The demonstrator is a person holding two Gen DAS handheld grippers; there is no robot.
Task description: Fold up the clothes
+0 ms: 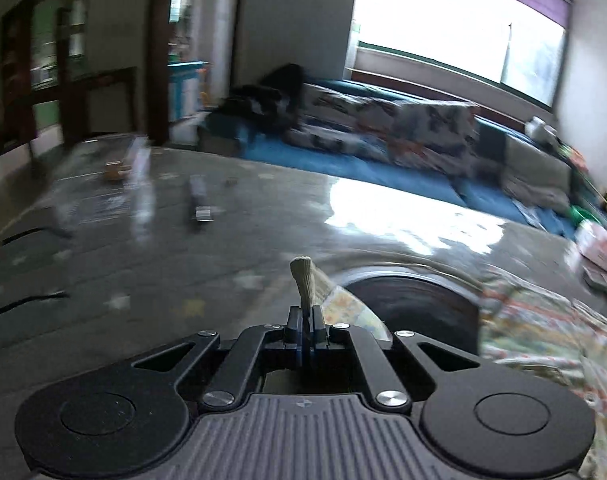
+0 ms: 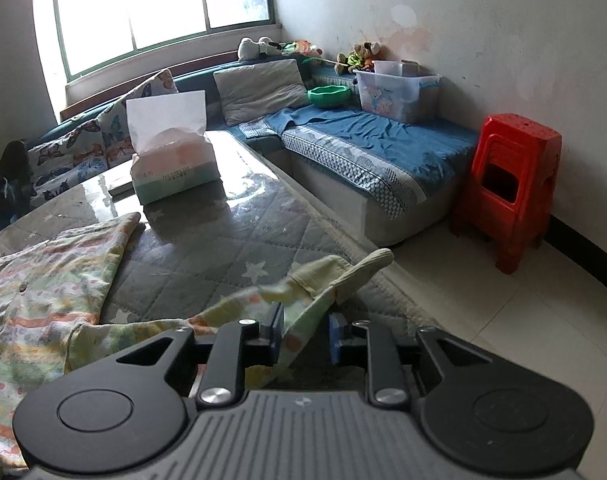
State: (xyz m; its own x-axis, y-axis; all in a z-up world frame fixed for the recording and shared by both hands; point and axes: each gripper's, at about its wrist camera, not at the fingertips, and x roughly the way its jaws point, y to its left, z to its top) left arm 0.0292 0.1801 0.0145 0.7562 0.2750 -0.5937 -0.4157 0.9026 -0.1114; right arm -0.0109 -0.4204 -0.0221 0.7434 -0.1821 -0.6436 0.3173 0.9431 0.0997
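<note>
- Cotton print garment [image 2: 43, 304]: spread on the quilted table [image 2: 207, 248], body lying toward our left.
- Left tool [image 1: 306, 322]: clamped tight on a ribbed cuff [image 1: 305, 280].
- Right tool [image 2: 305, 338]: parted, the other cuff [image 2: 367, 266] draped between, ungripped.
- Tissue pack [image 2: 173, 160]: beyond, well apart.

Motion-blurred across the left view's table [image 1: 223, 248], small things [image 1: 201, 200] past telling; garment [image 1: 543, 344] cut off at the right edge there and by the left edge in the right view, its sleeve [image 2: 303, 320] partly hidden behind the right gripper [image 2: 305, 338].
</note>
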